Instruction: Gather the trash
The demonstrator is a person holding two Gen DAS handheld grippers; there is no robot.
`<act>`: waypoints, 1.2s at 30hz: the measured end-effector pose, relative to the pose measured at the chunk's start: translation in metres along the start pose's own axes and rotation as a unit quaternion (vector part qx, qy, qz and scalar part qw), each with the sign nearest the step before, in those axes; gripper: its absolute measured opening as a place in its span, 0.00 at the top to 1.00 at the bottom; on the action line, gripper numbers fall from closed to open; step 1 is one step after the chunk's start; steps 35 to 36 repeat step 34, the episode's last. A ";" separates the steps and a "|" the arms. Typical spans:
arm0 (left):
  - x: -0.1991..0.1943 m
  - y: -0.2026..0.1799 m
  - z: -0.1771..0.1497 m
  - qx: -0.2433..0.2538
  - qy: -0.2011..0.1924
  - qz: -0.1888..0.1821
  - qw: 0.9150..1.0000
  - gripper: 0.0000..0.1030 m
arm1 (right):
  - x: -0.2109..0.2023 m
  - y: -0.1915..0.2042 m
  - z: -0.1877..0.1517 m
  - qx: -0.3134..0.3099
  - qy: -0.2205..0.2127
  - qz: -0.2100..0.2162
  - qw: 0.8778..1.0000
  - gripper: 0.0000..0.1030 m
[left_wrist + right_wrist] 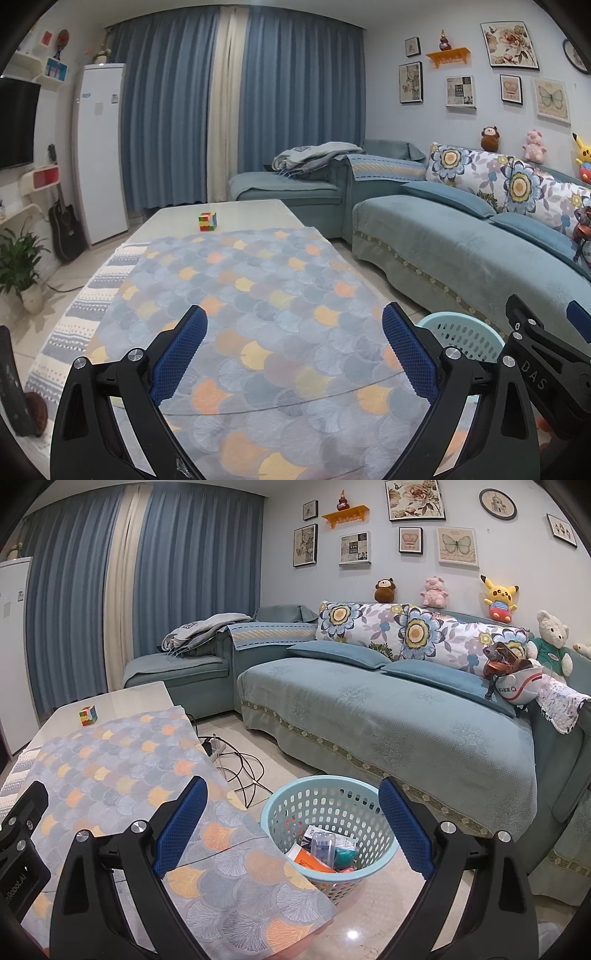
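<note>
A light blue perforated trash basket [332,805] stands on the floor beside the table's right edge; its rim also shows in the left wrist view [461,328]. Inside lie several pieces of trash [321,853]: an orange packet, a clear plastic box, a teal wrapper. My left gripper [293,350] is open and empty above the patterned tablecloth [258,314]. My right gripper [291,825] is open and empty, held above the basket and the table's corner. The right gripper's body shows in the left wrist view [543,365].
A colourful puzzle cube [207,221] sits on the bare far part of the table [221,212]. A blue sofa [388,709] runs along the right. A power strip and tangled cables [236,760] lie on the floor between table and sofa. A guitar [64,225] and plant [18,266] stand left.
</note>
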State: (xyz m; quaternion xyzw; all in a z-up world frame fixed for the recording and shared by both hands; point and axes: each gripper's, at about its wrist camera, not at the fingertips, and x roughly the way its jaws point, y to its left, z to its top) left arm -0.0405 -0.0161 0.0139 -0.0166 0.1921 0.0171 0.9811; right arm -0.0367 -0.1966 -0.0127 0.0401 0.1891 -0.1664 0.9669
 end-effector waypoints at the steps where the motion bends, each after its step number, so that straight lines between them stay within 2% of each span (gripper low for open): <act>1: 0.000 0.001 -0.001 -0.001 -0.001 0.003 1.000 0.08 | 0.001 0.001 0.000 -0.001 0.000 -0.001 1.000 0.13; 23: 0.002 0.008 0.004 0.016 -0.003 0.001 1.000 0.08 | -0.003 0.001 -0.004 -0.008 -0.004 0.000 1.000 0.13; 36: 0.010 0.019 0.006 -0.007 0.015 -0.008 1.000 0.08 | -0.002 -0.001 -0.003 -0.006 -0.002 0.001 1.000 0.13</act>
